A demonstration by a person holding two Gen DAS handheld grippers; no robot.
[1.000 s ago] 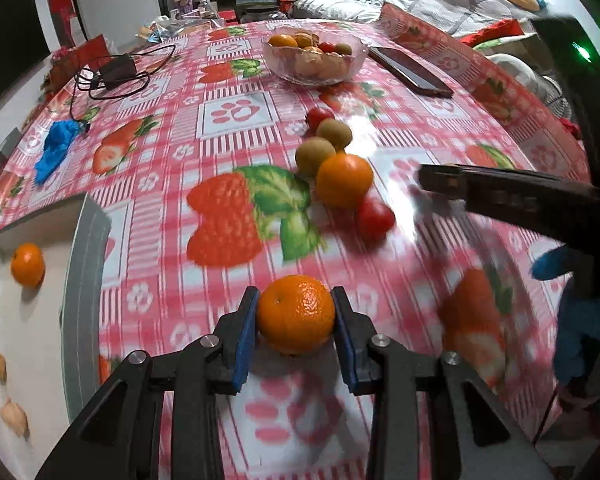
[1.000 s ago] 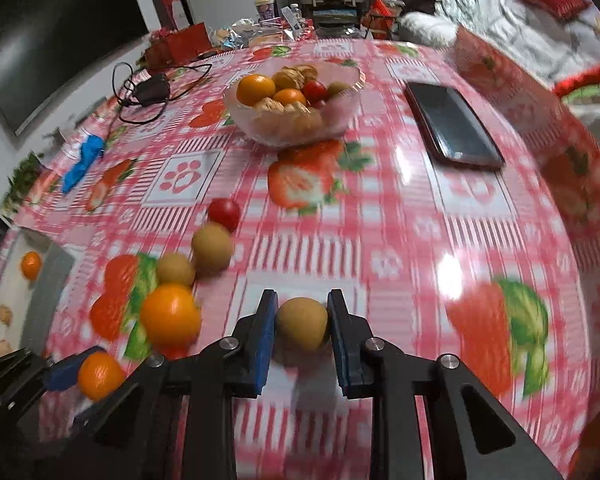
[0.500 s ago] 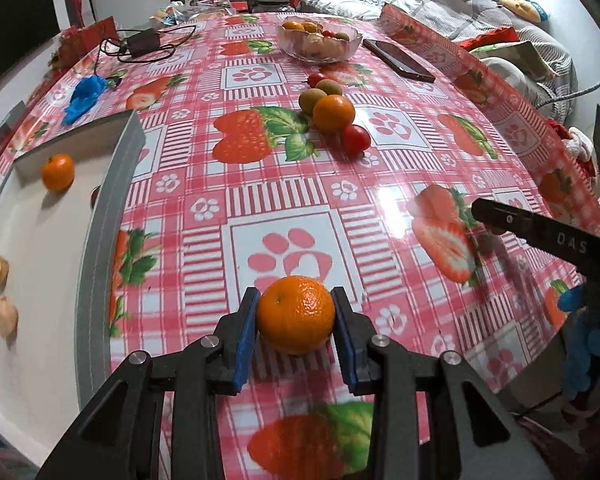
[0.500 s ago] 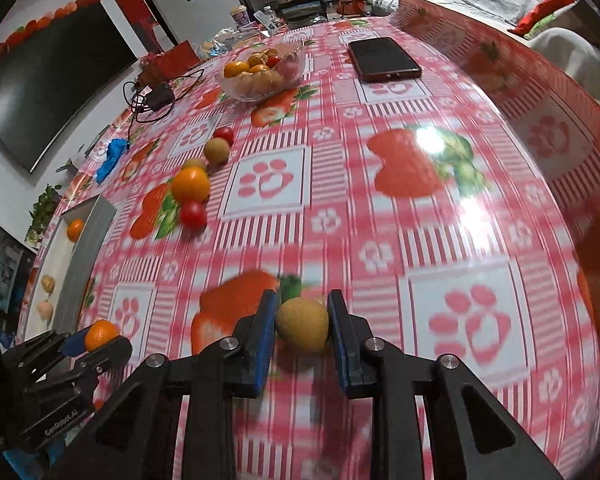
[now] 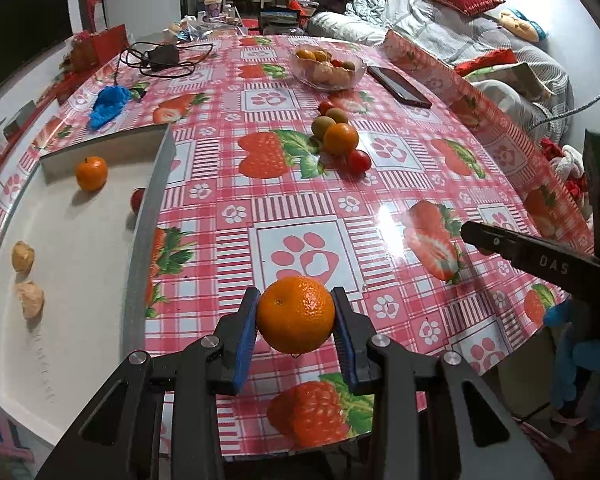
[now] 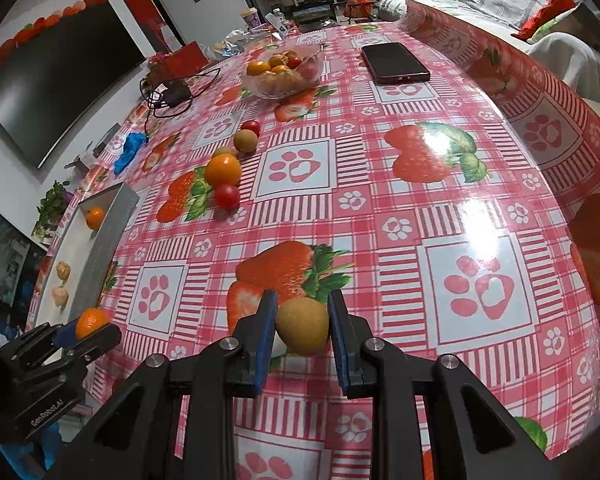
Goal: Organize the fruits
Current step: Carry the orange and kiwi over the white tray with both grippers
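Observation:
My left gripper (image 5: 296, 316) is shut on an orange (image 5: 296, 314), held above the table's near edge; it also shows in the right wrist view (image 6: 90, 326). My right gripper (image 6: 302, 330) is shut on a brown-green kiwi (image 6: 303, 330); one of its fingers (image 5: 520, 250) shows at the right of the left wrist view. A white tray (image 5: 80, 264) at the left holds an orange (image 5: 91, 173), a red fruit (image 5: 137, 200) and two tan pieces (image 5: 23, 256). A loose cluster of kiwis, an orange (image 5: 341, 139) and tomatoes lies mid-table.
A glass bowl (image 5: 328, 68) of mixed fruit stands at the far side, with a black phone (image 5: 398, 85) to its right. A blue cloth (image 5: 110, 100) and a charger with cable (image 5: 162, 58) lie far left. A sofa stands beyond the table.
Both grippers have pulled back from the fruit cluster toward the table's near edge, each still holding its fruit. The tray has come fully into the left wrist view.

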